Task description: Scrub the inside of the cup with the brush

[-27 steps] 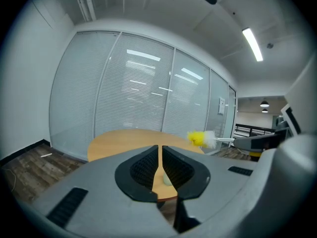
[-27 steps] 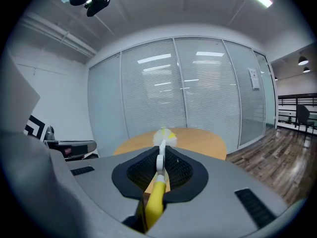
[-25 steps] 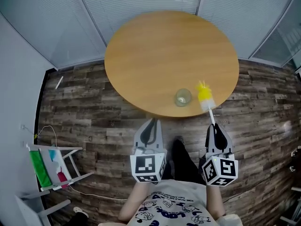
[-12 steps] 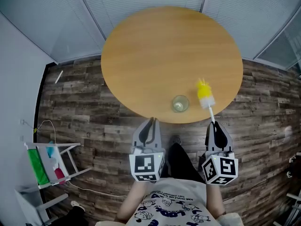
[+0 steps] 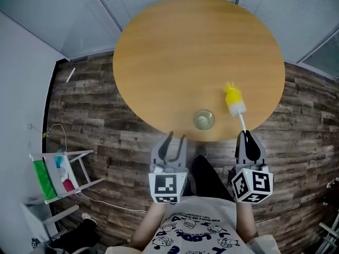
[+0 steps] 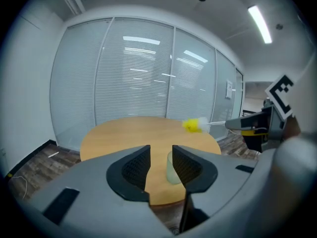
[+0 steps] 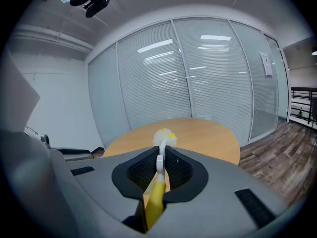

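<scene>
A clear cup (image 5: 204, 119) stands upright near the front edge of the round wooden table (image 5: 175, 52). My left gripper (image 5: 174, 137) hovers just short of that edge, left of the cup; its jaws have just been opening and nothing is between them. In the left gripper view the cup (image 6: 171, 168) shows beyond the gap, partly behind the right pad. My right gripper (image 5: 247, 135) is shut on the thin white handle of the brush (image 5: 234, 105), whose yellow and white head reaches over the table, right of the cup. The handle (image 7: 159, 162) runs between the pads.
Dark wood plank flooring surrounds the table. A small white rack (image 5: 61, 171) with green and red items stands on the floor at the far left. Glass walls with blinds (image 6: 133, 73) close off the room behind the table.
Both grippers have moved forward toward the table, so the cup and brush head sit closer in front of me. The left jaws, together before, now stand apart.
</scene>
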`<state>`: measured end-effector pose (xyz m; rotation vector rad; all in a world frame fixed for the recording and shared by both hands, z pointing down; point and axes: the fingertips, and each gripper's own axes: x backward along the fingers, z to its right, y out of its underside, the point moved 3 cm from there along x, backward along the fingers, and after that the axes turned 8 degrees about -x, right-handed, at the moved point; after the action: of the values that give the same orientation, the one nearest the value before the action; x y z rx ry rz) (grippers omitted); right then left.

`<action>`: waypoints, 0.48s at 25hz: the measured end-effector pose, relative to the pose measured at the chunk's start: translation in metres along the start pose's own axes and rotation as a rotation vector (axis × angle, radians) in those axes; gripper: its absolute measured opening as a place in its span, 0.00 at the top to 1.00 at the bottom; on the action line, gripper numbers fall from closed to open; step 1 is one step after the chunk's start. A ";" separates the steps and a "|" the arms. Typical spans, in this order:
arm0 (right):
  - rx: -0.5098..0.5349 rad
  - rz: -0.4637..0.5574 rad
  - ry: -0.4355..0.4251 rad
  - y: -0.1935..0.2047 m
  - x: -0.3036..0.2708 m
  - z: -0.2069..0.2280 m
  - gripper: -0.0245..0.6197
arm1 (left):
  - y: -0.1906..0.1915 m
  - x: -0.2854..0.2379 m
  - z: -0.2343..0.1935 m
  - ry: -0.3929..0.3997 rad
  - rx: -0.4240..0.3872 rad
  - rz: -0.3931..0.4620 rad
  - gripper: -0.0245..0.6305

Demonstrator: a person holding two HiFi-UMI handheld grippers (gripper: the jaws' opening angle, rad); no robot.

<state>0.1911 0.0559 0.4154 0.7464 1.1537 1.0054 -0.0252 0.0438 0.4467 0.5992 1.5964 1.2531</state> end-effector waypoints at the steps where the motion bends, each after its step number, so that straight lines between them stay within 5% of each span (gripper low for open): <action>1: -0.001 -0.011 -0.005 0.002 -0.003 0.002 0.89 | 0.002 -0.002 0.002 0.004 -0.011 -0.007 0.75; 12: 0.016 -0.076 -0.040 0.008 -0.039 0.010 0.89 | 0.024 -0.028 0.028 0.119 -0.079 -0.013 0.60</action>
<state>0.1957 0.0230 0.4397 0.7266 1.1483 0.9155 0.0064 0.0407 0.4804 0.4711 1.6375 1.3569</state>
